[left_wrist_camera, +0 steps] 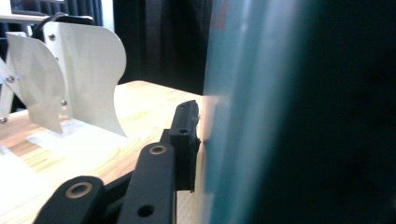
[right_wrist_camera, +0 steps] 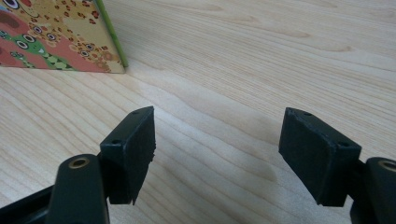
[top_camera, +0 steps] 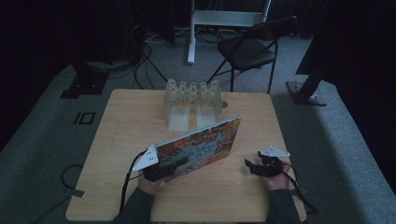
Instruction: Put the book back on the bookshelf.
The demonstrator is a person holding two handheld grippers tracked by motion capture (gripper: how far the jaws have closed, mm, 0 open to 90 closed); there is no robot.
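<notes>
A thin picture book (top_camera: 201, 144) with a bright cartoon cover stands tilted on its long edge across the middle of the wooden table (top_camera: 130, 116). My left gripper (top_camera: 161, 171) is shut on the book's near left end. In the left gripper view one black finger (left_wrist_camera: 186, 140) presses against the book's teal side (left_wrist_camera: 280, 116), and the other jaw is hidden behind it. My right gripper (top_camera: 252, 167) rests low over the table to the right of the book, open, with only bare wood between its pads (right_wrist_camera: 217, 154). The book's lower corner (right_wrist_camera: 56, 37) lies ahead and to the left of it.
A white slotted rack (top_camera: 192, 100) stands at the table's far edge behind the book; its curved dividers (left_wrist_camera: 70, 79) are close in the left gripper view. A black folding chair (top_camera: 247, 49) stands on the carpet beyond the table. Cables trail off both near corners.
</notes>
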